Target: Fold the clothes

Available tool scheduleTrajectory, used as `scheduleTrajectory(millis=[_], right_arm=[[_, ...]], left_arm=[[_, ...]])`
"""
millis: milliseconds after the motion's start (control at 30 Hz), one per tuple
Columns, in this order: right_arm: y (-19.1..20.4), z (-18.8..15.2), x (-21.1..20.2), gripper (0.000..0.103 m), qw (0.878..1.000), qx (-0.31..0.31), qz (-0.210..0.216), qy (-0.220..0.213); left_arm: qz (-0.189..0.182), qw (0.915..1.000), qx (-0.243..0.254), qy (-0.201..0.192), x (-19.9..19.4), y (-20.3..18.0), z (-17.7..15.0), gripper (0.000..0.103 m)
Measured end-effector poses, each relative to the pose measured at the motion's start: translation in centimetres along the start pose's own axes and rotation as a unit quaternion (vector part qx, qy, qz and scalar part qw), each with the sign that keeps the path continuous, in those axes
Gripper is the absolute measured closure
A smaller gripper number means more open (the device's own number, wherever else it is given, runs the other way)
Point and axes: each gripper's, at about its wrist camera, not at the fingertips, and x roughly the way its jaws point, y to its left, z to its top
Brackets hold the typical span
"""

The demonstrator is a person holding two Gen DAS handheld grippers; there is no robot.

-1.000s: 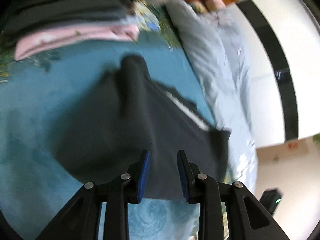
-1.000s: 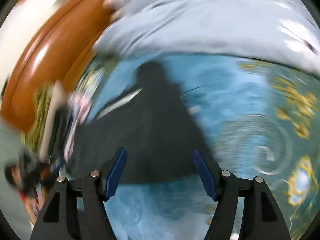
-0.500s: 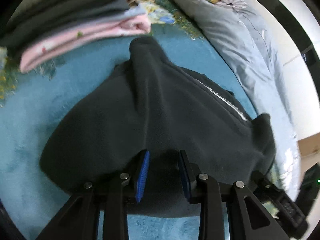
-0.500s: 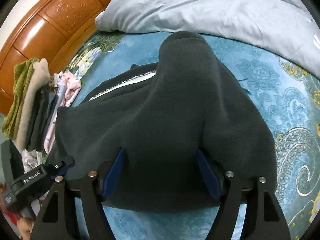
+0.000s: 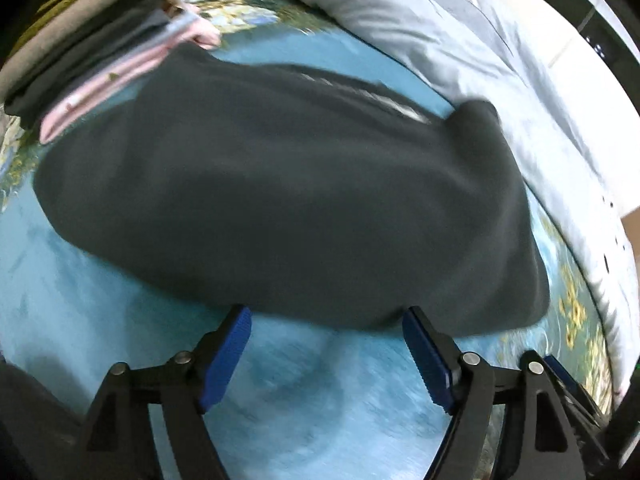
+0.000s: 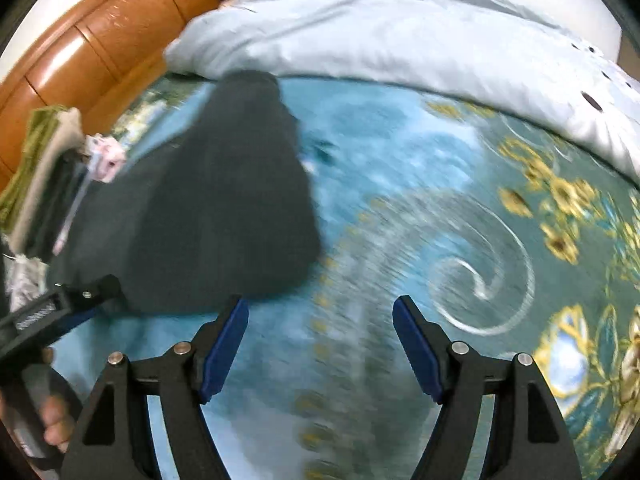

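A dark grey fleece garment (image 5: 280,184) lies folded in a broad lump on the blue patterned bedspread (image 5: 80,320); it also shows in the right wrist view (image 6: 208,216). My left gripper (image 5: 326,346) is open and empty, just at the garment's near edge. My right gripper (image 6: 320,338) is open and empty over bare bedspread (image 6: 400,208), to the right of the garment. The left gripper (image 6: 60,312) shows at the left edge of the right wrist view, at the garment's near corner.
A stack of folded clothes (image 5: 96,48), pink, grey and olive, sits behind the garment on the left; it also shows in the right wrist view (image 6: 44,176). A pale blue duvet (image 6: 400,32) lies along the far side. A wooden headboard (image 6: 100,40) stands behind.
My left gripper opened and let go of the garment, which now lies flat. Both grippers pulled back; the right one swung right off the garment.
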Motion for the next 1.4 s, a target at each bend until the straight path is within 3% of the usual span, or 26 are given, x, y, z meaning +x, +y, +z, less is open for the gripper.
scheduleTrajectory(millis=[67,233,367,467,600,867,1400], right_arm=[[-0.4,-0.4,0.5,0.027,1.000,-0.014,-0.004,-0.005],[0.7,-0.4,2.4,0.027,0.996,-0.084,-0.003,-0.017],[1.7,-0.7,3.1,0.027,0.987,-0.154,0.003,-0.040],[2.1,-0.8,3.5,0.027,0.981,-0.187,0.006,-0.059],[2.5,-0.6,4.2,0.023,0.976,-0.208,0.016,-0.068],[3.4,-0.9,5.6,0.002,0.971,-0.233,0.018,-0.057],[3.1,-1.2,5.7,0.000,0.970,-0.235,0.016,-0.059]], left_arm=[[0.014,0.9998,0.013,0.011,0.5,-1.3,-1.0,0.011],[0.124,0.9921,-0.017,-0.006,1.6,-2.0,-2.9,0.006],[0.131,0.9877,-0.084,-0.015,2.0,-0.2,-3.3,0.006],[0.129,0.9838,-0.116,-0.044,1.7,0.6,-3.5,0.004],[0.140,0.9831,-0.099,-0.065,1.8,0.2,-4.2,0.000],[0.173,0.9785,-0.045,-0.104,1.8,-0.6,-5.7,0.000],[0.180,0.9760,-0.028,-0.119,2.3,-1.3,-7.8,0.000]])
